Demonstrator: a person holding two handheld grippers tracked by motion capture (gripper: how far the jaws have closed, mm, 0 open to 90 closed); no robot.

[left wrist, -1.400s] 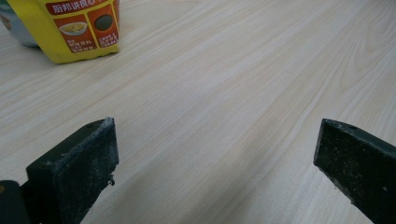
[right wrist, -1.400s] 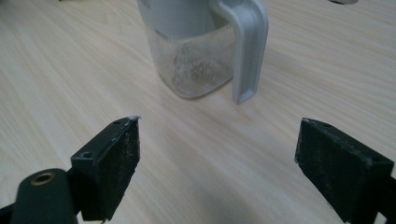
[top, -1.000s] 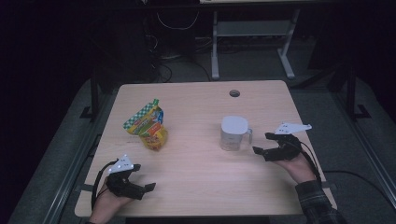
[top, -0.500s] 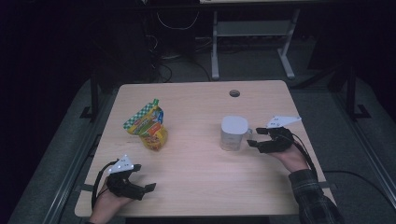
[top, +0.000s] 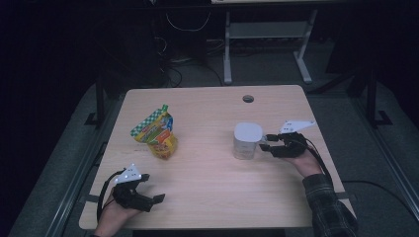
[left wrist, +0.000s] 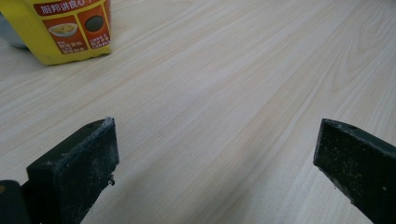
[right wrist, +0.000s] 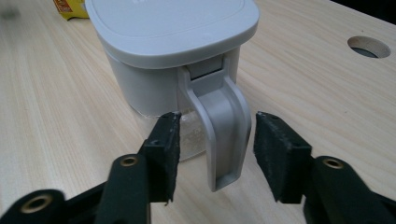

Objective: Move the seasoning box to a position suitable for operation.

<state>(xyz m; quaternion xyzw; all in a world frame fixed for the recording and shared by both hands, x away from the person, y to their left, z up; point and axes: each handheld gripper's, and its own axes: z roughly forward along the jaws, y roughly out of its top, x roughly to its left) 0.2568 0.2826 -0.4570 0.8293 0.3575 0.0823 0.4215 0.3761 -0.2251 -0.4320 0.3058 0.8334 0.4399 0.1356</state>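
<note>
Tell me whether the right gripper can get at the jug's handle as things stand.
Probably yes. The right gripper already has the jug's handle between its jaws, which have just been closing, with a small gap on each side and nothing in between.

In the right gripper view the jug (right wrist: 173, 60) is cut off at the top edge, its lid (right wrist: 173, 23) losing the far rim, and the handle (right wrist: 224, 135) hides part of the clear lower wall. The yellow pouch (right wrist: 70, 8) there is a blurred corner. In the left gripper view the pouch (left wrist: 65, 28) is cropped at the top and left, and its small print is unreadable. The left tool (left wrist: 219, 172) shows just two pads, both clipped by the frame.
</note>
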